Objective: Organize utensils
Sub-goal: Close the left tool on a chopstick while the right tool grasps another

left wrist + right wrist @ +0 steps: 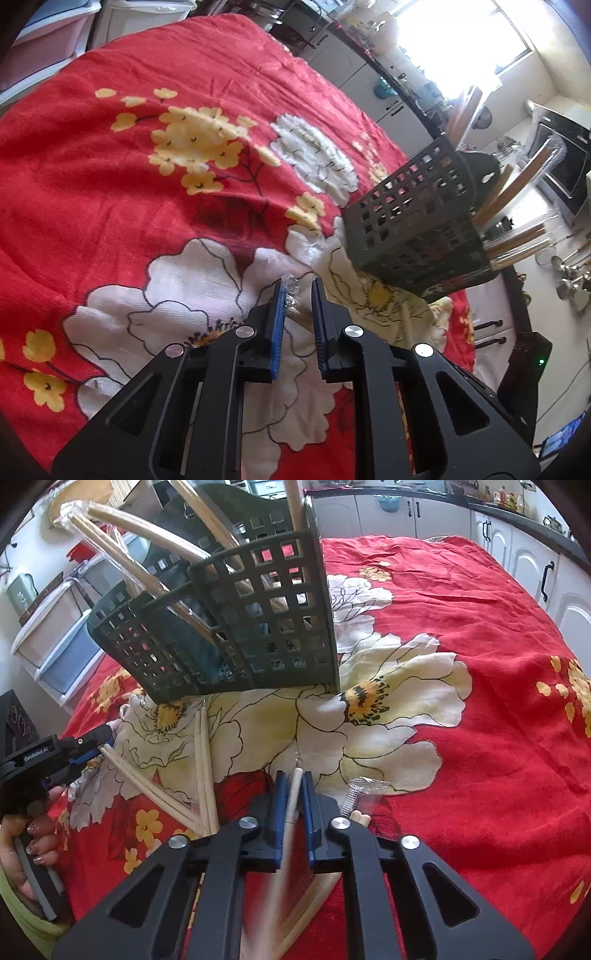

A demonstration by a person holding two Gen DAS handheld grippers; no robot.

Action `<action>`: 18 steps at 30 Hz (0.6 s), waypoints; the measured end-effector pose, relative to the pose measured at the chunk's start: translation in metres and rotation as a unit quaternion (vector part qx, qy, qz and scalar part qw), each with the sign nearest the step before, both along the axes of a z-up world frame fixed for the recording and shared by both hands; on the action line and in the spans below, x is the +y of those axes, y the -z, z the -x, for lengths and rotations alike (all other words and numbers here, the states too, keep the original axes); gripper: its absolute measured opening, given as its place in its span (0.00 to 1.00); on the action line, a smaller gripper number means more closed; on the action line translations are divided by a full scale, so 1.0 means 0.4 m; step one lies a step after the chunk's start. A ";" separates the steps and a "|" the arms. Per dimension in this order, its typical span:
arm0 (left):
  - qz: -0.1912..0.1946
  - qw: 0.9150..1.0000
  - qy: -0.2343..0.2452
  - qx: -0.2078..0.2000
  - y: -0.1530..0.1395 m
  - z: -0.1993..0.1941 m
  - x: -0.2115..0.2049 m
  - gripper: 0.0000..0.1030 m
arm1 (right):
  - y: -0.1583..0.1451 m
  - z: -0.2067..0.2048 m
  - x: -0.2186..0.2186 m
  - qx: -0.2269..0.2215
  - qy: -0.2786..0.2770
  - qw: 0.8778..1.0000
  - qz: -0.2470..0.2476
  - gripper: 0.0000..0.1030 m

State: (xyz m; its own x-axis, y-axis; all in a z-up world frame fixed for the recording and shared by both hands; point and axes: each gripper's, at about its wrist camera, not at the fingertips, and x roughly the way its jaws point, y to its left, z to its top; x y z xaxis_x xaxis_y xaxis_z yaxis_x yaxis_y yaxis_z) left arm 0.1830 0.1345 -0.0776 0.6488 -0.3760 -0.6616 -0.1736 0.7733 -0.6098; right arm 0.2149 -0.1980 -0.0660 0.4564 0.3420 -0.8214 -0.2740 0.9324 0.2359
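A dark green perforated utensil holder (pixel 417 221) (pixel 240 627) stands on the red floral cloth (pixel 184 74) (pixel 480 627), with several plastic-wrapped wooden utensils (pixel 122 557) leaning out of it. My left gripper (pixel 299 284) (pixel 98 747) is shut on the end of a plastic-wrapped pair of chopsticks (pixel 300 316) (pixel 147 782) that lies on the cloth in front of the holder. My right gripper (pixel 294 777) is shut on a single pale wooden stick (pixel 293 797), which runs back under the camera. Another chopstick pair (pixel 205 760) lies between the two grippers.
A further wrapped utensil end (pixel 360 801) lies just right of my right gripper. A hand (pixel 37 834) holds the left gripper's handle. Storage drawers (pixel 55 638) stand beyond the table's left edge, white cabinets (pixel 535 565) at the far right, a microwave (pixel 561 162) behind the holder.
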 end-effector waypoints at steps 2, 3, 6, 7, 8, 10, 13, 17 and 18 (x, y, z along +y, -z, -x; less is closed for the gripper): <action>0.000 1.000 0.001 -0.011 -0.016 0.007 0.001 0.08 | -0.008 0.005 -0.002 -0.006 0.001 1.000 -0.002 0.06; 0.000 1.000 0.000 -0.015 -0.023 0.010 0.000 0.07 | -0.013 0.008 -0.003 -0.008 0.001 1.000 -0.003 0.06; -0.002 0.999 0.002 -0.032 -0.054 0.020 -0.002 0.06 | -0.032 0.020 -0.002 -0.016 -0.001 1.000 -0.008 0.06; -0.003 0.999 0.002 -0.036 -0.061 0.021 -0.003 0.06 | -0.041 0.026 0.001 -0.022 -0.003 1.000 -0.008 0.06; -0.004 0.999 0.003 -0.041 -0.071 0.023 -0.004 0.06 | -0.049 0.029 0.000 -0.026 -0.004 1.000 -0.010 0.06; -0.006 0.999 0.006 -0.054 -0.095 0.028 -0.009 0.05 | -0.069 0.038 0.002 -0.035 -0.009 0.999 -0.014 0.06; -0.009 0.997 0.012 -0.072 -0.129 0.034 -0.018 0.05 | -0.098 0.048 0.001 -0.049 -0.016 0.998 -0.024 0.06; -0.011 0.995 0.023 -0.092 -0.169 0.039 -0.034 0.04 | -0.135 0.061 0.005 -0.068 -0.026 0.997 -0.035 0.06; -0.012 0.995 0.026 -0.098 -0.181 0.040 -0.041 0.04 | -0.146 0.065 0.007 -0.074 -0.030 0.996 -0.038 0.06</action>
